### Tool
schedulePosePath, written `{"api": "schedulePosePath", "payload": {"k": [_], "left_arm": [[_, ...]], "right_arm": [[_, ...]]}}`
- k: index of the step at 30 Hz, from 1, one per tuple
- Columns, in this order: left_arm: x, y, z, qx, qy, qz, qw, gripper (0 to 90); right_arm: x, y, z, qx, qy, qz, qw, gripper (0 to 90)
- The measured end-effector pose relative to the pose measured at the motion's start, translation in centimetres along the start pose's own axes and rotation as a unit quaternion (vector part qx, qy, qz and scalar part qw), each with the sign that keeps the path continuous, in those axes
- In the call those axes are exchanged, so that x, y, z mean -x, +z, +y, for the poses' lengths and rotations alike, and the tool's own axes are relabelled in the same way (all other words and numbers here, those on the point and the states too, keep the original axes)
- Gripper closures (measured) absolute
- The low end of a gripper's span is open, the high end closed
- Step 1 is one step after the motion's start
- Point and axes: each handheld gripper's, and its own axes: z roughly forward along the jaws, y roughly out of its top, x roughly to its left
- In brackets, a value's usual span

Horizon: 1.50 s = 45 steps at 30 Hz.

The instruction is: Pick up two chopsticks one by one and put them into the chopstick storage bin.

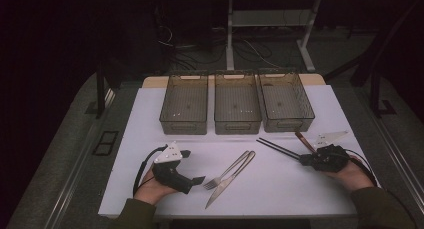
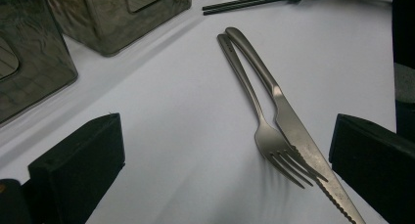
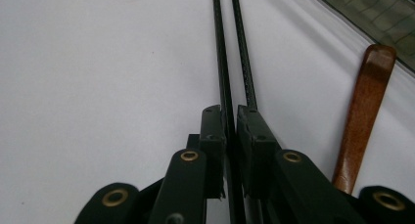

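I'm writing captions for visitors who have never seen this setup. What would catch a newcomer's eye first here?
Probably the three empty smoked-plastic bins in a row at the table's far side. Next, the fork and knife lying side by side in the middle, between the open left claw and the right claw, which is shut on a pair of black chopsticks.

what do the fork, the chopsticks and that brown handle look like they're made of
Fork: brushed metal, likely stainless steel, going by its dull grey sheen. Chopsticks: matte black with a fine speckle, perhaps fibreglass or plastic. Brown handle: glossy reddish wood by its look, though lacquered plastic is possible.
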Motion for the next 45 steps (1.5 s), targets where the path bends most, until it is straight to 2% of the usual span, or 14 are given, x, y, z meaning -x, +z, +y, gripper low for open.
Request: {"api": "schedulePosePath", "payload": {"k": [4,27,29,35,45], "left_arm": [[0.0,0.0,0.0,0.0,-0.001,0.0,1.0,0.0],[0.0,0.0,0.1,0.002,0.0,0.001,1.0,0.0],[0.1,0.0,0.2,0.001,0.004,0.001,1.0,0.0],[0.2,-0.3,-0.2,0.003,-0.002,0.002,1.0,0.0],[0.1,-0.3,-0.3,0.0,0.001,0.0,1.0,0.0]], "right_arm": [[-0.1,0.0,0.1,0.0,-0.006,0.0,1.0,83.5],[0.0,-1.7,0.3,0.039,0.018,0.036,0.9984,84.6],[-0.1,-1.9,0.4,0.045,0.017,0.039,0.9981,84.6],[-0.4,-2.7,0.7,0.067,0.017,0.045,0.9966,84.6],[-0.8,-3.7,2.0,0.101,0.017,0.058,0.9931,84.6]]}}
